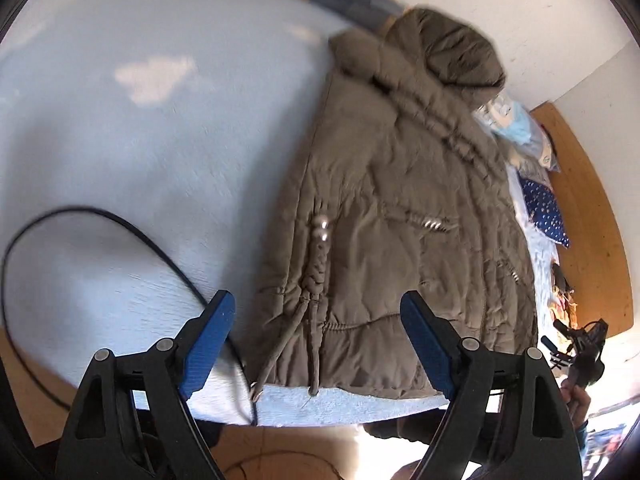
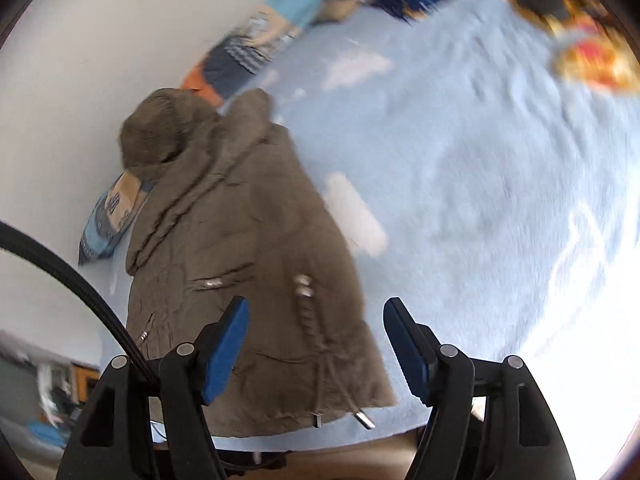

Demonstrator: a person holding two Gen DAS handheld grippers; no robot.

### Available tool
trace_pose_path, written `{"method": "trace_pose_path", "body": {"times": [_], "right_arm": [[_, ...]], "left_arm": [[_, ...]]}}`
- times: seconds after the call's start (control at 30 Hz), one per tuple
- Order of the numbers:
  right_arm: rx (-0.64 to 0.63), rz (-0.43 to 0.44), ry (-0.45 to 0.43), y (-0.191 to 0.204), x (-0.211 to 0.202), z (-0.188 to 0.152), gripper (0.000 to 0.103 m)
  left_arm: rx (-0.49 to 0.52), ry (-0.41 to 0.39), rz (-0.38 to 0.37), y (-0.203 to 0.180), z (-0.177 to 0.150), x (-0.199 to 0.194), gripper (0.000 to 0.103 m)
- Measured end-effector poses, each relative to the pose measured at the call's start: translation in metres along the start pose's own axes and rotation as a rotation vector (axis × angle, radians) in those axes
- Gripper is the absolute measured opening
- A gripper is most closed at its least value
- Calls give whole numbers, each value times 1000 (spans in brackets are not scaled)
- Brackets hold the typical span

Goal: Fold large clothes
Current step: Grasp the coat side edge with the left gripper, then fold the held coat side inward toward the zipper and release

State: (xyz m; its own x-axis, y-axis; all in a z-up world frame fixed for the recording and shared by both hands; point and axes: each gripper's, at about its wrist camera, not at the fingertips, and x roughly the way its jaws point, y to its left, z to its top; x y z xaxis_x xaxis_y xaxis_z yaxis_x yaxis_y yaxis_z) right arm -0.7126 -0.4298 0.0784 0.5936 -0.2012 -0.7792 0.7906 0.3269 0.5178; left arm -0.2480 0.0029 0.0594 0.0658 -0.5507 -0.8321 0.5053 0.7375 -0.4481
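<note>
Olive hooded jacket (image 1: 400, 216) spread flat on bed (image 1: 140, 152) for folding; left tool (image 1: 318, 316) and right tool (image 2: 316, 324) both released, poised over its hem

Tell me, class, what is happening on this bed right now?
A person holds a hand-held gripper in each hand above a brown hooded jacket lying flat on a light blue bedspread. The left hand-held gripper and the right hand-held gripper are both open near the jacket's bottom hem, holding nothing. The jacket looks partly folded lengthwise; no grasp has been made.
</note>
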Motion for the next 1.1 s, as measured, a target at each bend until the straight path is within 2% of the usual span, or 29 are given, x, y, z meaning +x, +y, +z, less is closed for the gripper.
{"method": "trace_pose_path", "body": {"times": [0.13, 0.23, 0.43, 0.47, 0.53, 0.57, 0.6, 0.63, 0.7, 0.77, 0.93, 1.03, 1.1], "right_arm": [[66, -14, 48, -21, 11, -1, 78], [120, 14, 96, -32, 24, -3, 82], [47, 30, 190, -13, 58, -6, 83], [17, 33, 216, -7, 66, -8, 80], [-61, 29, 243, 9, 76, -14, 65], [-104, 12, 240, 17, 76, -16, 55], [-141, -7, 233, 23, 73, -18, 42], [-157, -16, 226, 26, 71, -19, 37], [-173, -15, 200, 30, 61, -21, 23], [-185, -9, 174, 33, 49, -22, 19], [-254, -23, 138, 50, 17, -38, 16], [-298, -62, 132, 53, -8, -52, 15], [-288, -73, 149, 48, -20, -59, 15]], "left_arm": [[57, 28, 7, -8, 11, 24, 84], [106, 94, 21, -14, 12, 48, 84], [149, 72, 15, -19, 14, 57, 83], [161, 65, 19, -20, 14, 58, 80], [199, 39, 41, -25, 9, 52, 55], [211, 32, 49, -26, 8, 50, 48], [224, 19, 52, -28, 7, 47, 36], [232, 4, 62, -31, 5, 42, 29], [255, -16, 84, -37, 3, 35, 24], [266, -30, 89, -43, -1, 26, 20], [293, -27, 116, -57, -18, 8, 18], [289, -7, 113, -55, -38, -9, 18], [297, 3, 129, -54, -46, -13, 23]]}}
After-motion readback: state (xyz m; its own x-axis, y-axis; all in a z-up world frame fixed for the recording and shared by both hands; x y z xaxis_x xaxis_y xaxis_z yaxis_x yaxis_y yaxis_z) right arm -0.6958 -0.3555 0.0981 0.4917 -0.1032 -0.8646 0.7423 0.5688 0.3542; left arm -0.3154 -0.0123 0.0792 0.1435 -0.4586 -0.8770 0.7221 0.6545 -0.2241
